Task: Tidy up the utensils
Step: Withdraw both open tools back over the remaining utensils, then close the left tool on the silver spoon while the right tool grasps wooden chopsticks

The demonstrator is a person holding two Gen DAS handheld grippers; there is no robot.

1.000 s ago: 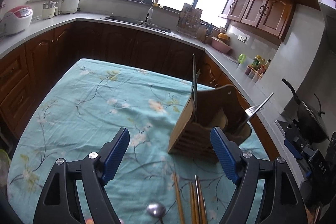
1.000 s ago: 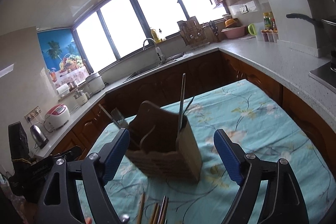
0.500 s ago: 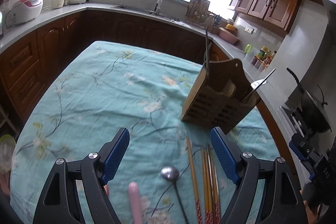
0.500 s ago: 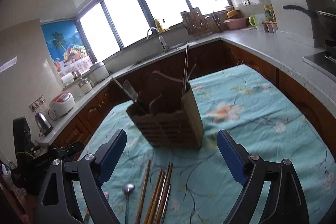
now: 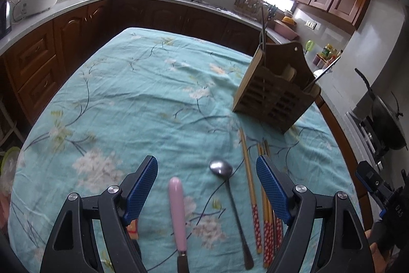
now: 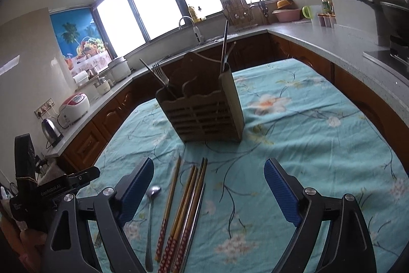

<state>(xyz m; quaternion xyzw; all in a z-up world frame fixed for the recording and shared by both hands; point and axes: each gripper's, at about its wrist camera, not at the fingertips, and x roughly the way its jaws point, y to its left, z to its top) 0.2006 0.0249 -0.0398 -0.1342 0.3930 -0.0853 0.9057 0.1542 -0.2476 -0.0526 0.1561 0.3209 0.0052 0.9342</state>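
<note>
Plainly, with both the left gripper (image 5: 206, 179) and right gripper (image 6: 209, 182) hanging jaws apart and empty, the tightly bunched chopsticks (image 6: 184, 209) low in frame, beside the spoon (image 5: 230, 189), risk a multi-stick grab, or knocking the slatted wooden utensil holder (image 6: 204, 110).

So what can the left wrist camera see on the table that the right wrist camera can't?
Only the left wrist view shows the pink-handled knife lying between the open left hand-held gripper fingers.

Only the right wrist view clearly shows the fork tines standing up in the wooden holder, and the open right hand-held gripper.

Both show the holder, the metal spoon and the chopsticks lying on the flowered tablecloth.
</note>
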